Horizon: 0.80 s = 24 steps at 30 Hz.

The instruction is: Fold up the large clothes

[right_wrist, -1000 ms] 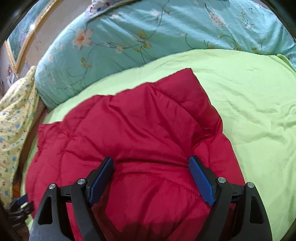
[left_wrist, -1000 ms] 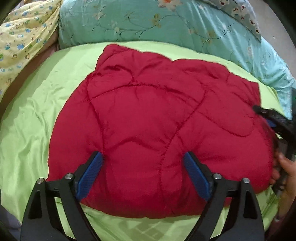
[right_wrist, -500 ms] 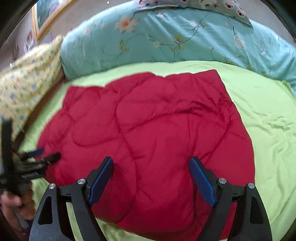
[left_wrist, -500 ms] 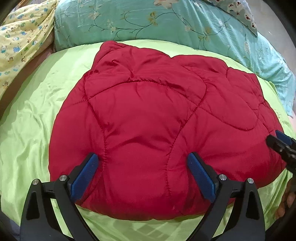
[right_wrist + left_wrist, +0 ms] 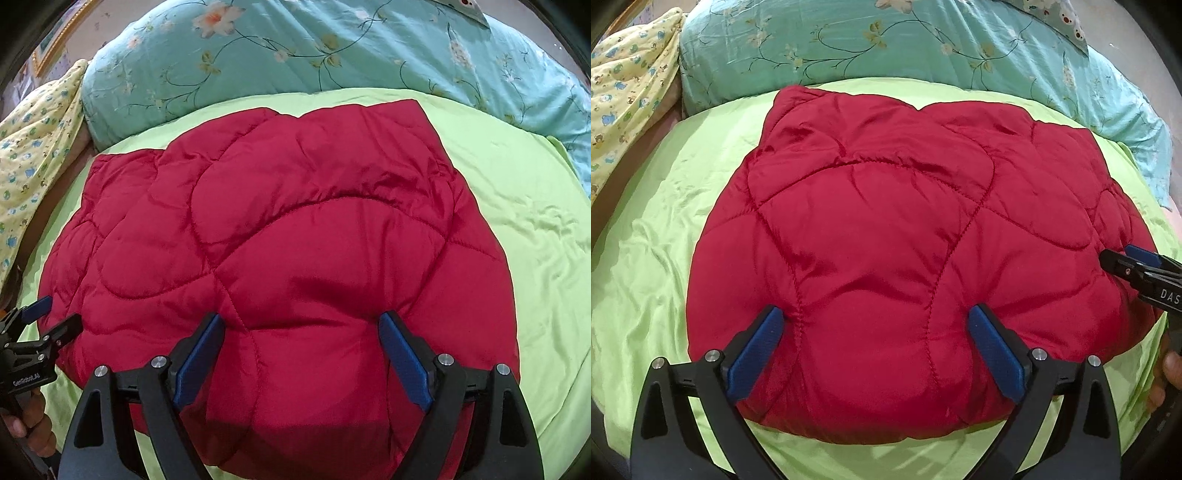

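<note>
**Both grippers back off the folded red quilt**

Since a second ago both cameras have pulled back: the right wrist view, then filled by one corner of the red quilted blanket, now takes in the whole folded bundle, and the right gripper has slid lower along the right edge of the left wrist view.

The blanket lies folded into a puffy rectangle in the middle of both frames, resting on the lime-green sheet, its stitched curves showing on top. In the left wrist view the left gripper stands wide open at the bottom of the frame, its blue pads at the near edge of the bundle with nothing clamped between them. In the right wrist view the right gripper is likewise spread wide over the near edge, gripping nothing. The left gripper appears at the lower left of that view, jaws parted just beside the blanket's left edge.

Beyond the sheet, a teal floral duvet runs across the top of both frames, and a yellow printed cloth sits at the upper left.
</note>
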Motion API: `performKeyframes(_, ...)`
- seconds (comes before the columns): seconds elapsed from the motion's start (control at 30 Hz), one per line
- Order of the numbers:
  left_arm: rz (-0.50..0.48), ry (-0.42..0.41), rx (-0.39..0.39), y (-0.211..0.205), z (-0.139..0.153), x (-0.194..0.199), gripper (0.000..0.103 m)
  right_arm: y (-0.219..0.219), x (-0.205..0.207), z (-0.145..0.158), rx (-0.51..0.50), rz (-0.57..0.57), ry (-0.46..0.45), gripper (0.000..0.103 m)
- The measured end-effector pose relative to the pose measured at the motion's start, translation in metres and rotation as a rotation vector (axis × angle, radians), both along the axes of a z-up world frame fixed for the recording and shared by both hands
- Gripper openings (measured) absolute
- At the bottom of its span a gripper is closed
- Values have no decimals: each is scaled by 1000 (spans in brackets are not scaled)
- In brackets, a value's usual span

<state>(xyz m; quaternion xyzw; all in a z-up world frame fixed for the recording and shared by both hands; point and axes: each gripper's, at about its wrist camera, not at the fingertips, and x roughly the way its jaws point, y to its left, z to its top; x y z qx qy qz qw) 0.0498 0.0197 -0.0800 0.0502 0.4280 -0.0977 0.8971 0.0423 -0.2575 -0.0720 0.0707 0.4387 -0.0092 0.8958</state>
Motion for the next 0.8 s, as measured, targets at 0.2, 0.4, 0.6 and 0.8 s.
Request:
performKeyframes(0.2, 7, -10, -5, 1, -1, -1, 102, 4, -5, 14, -14, -36, -14, 84)
performKeyframes(0.4, 20, -15, -8, 1, -1, -3, 102, 19, -15, 34, -31, 19, -81, 83)
performKeyframes(0.6, 34, -16, 0, 0, -1, -5, 102, 7, 1, 4, -9, 21, -33, 86)
performKeyframes(0.8, 58, -12, -16, 2, 8, -5, 102, 5, 0, 0, -1, 33, -49, 87)
